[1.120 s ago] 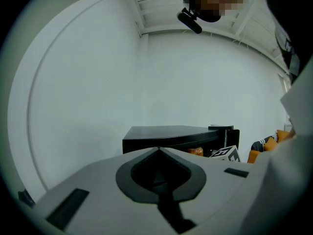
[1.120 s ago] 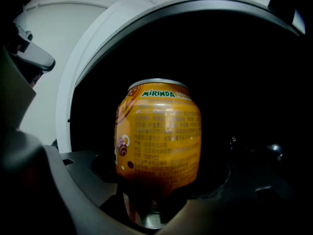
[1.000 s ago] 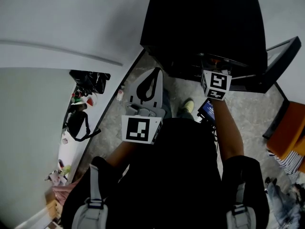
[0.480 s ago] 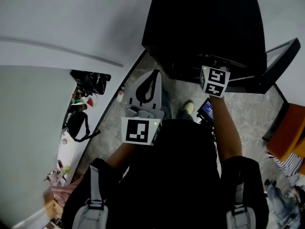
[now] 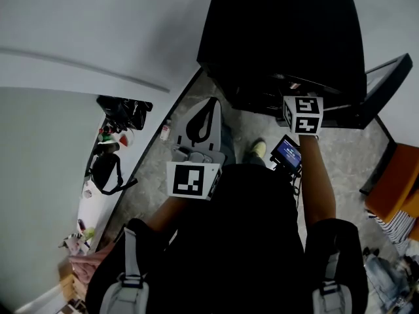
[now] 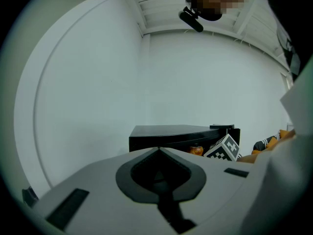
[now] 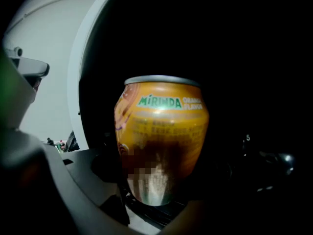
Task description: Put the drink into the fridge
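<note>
The right gripper was clamped on the orange can, which stood upright between its 2 jaws and was already inside the dark mouth of the fridge. With the wire shelf just below the can's base, the carry looked nearly done; setting down, letting go and shutting the door were left. Room looked tight: the fridge's side wall was close on that gripper's left and a dim fitting lay to its right. The left gripper hung closed and empty, well behind.
</note>
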`<state>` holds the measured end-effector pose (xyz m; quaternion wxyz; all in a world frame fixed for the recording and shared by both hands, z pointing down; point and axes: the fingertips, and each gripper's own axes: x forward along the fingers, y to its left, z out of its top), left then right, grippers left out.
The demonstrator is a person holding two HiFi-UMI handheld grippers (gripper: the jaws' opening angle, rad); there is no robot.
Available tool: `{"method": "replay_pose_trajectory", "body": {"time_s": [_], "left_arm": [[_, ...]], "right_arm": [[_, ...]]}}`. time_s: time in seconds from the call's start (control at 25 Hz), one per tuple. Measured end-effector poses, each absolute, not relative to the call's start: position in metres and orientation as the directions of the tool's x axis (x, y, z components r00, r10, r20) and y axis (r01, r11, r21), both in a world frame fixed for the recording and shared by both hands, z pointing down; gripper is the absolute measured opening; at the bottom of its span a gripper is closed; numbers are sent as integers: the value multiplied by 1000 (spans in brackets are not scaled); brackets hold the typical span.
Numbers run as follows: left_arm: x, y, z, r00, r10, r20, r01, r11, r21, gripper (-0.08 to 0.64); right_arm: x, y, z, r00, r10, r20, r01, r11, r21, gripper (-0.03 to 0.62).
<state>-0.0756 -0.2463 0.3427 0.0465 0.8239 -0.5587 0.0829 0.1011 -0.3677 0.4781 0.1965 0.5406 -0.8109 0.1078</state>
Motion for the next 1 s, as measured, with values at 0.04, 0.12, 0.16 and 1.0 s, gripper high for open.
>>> {"method": "replay_pose_trajectory", "body": {"time_s": [0.04, 0.12, 0.16, 1.0], "left_arm": [[-75, -247, 342, 362, -914, 185, -929, -371, -12, 9], [-75, -247, 342, 362, -913, 189, -929, -371, -11, 9], [-75, -247, 343, 363, -912, 193, -928, -372, -12, 9], [-74, -253, 342, 355, -914, 197, -931, -365, -16, 9]], "right_arm": [[103, -366, 479, -337, -832, 442, -920, 389, 32, 341], [106, -363, 480, -326, -831, 450, -925, 378, 27, 341], [108, -362, 480, -320, -833, 452, -927, 373, 31, 341], [96, -380, 479, -337, -814, 473, -920, 393, 21, 341]]}}
